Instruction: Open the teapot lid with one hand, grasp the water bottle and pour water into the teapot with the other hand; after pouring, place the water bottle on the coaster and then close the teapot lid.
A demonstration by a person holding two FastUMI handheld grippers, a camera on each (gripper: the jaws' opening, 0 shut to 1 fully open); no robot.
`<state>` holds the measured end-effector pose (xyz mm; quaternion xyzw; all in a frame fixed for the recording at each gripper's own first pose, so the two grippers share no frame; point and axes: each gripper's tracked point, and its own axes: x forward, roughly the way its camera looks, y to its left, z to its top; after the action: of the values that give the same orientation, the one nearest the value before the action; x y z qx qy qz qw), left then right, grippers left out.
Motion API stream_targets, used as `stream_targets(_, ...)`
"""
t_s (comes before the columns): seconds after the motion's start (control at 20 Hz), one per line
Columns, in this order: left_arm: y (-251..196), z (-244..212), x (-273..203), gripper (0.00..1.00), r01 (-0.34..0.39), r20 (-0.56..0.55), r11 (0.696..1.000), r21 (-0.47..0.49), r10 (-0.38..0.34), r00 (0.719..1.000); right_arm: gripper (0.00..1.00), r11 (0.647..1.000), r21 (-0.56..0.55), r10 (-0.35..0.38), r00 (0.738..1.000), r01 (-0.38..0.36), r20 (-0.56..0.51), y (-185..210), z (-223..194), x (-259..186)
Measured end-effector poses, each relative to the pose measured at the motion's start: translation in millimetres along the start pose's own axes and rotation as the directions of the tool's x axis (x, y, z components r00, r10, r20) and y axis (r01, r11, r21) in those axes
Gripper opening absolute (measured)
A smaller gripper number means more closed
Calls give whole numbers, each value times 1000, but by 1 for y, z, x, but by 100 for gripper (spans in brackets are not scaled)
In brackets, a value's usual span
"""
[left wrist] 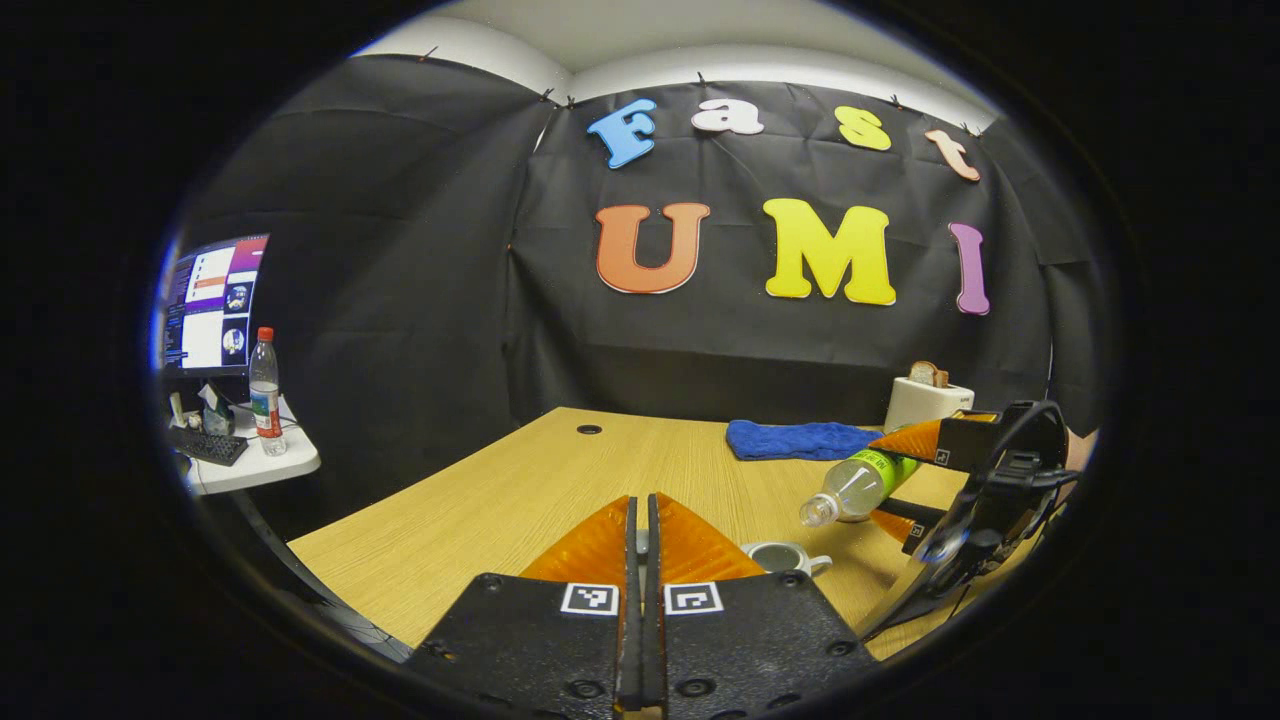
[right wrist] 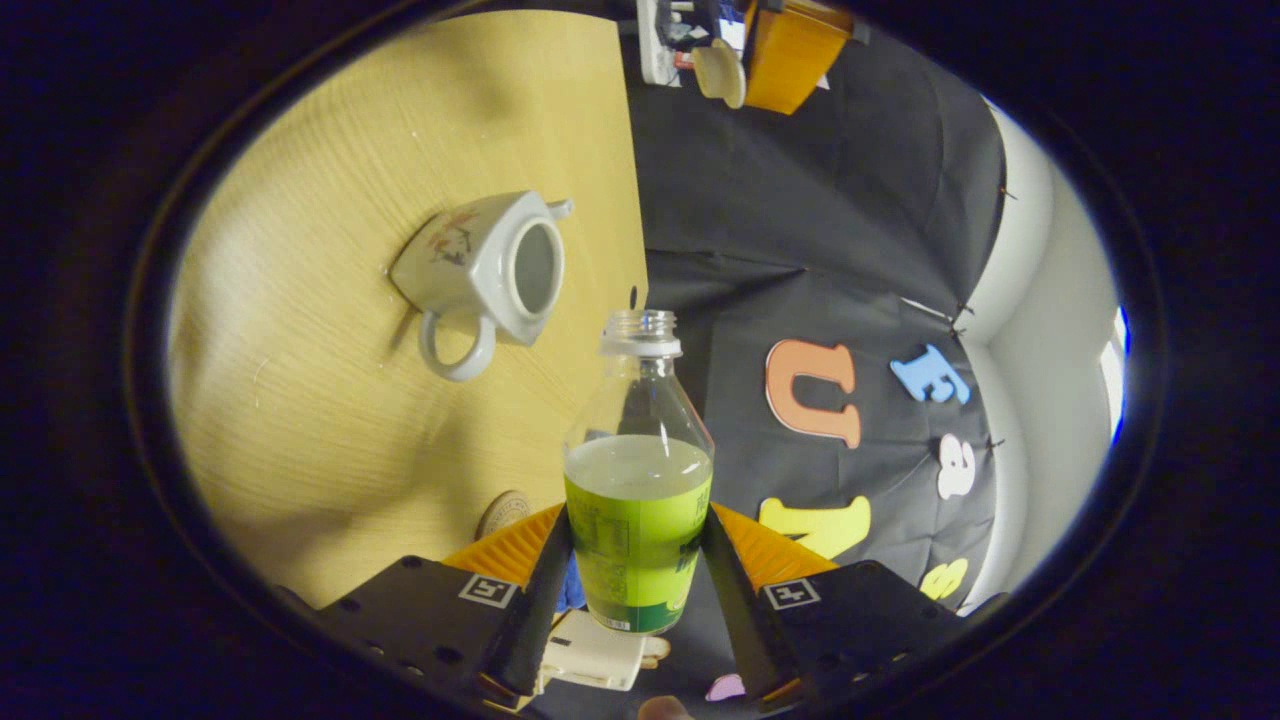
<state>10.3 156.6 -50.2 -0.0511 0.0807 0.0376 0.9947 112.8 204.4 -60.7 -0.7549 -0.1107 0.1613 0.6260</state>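
- Twice caught the left gripper (left wrist: 640,535): clamped almost shut in its own view, and seen far off in the right gripper view with the teapot lid (right wrist: 718,72) pinched at its fingertips, held up well clear of the table (left wrist: 480,500).
- Found the teapot (right wrist: 490,270) standing on the table with its mouth uncovered, handle toward the camera in the right gripper view. Judged it ceramic: stiff, glazed, slick and chippable, as was the lid, so called for a gentle set-down later.
- Spotted the coaster (right wrist: 503,512) flat on the table just beside the near finger, apart from the teapot.
- Saw the water bottle (right wrist: 640,480) uncapped, tipped on its side in the air, neck aimed toward the teapot but not yet over its mouth. Reckoned it roughly half full, hence fairly light; thin plastic, likely to dent under a hard squeeze.
- Noted the right gripper (right wrist: 638,530) clenched on the labelled lower body, both fingers pressing. Thought that a sound place to hold, low and on the label's grippier wrap.
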Motion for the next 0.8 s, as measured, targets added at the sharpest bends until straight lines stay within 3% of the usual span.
stream_targets(0.3, 5, 1, 0, 3, 0, -1, 1000, 4, 0, 1000, 74, 985, -169, -14, 1000, 18, 24, -4, 4, 4)
stream_targets(0.8, 8, 0, -1, 3, 4, -6, 1000, -1, -4, 1000, 74, 926, -368, -65, 995, 87, 72, -26, 19, 6)
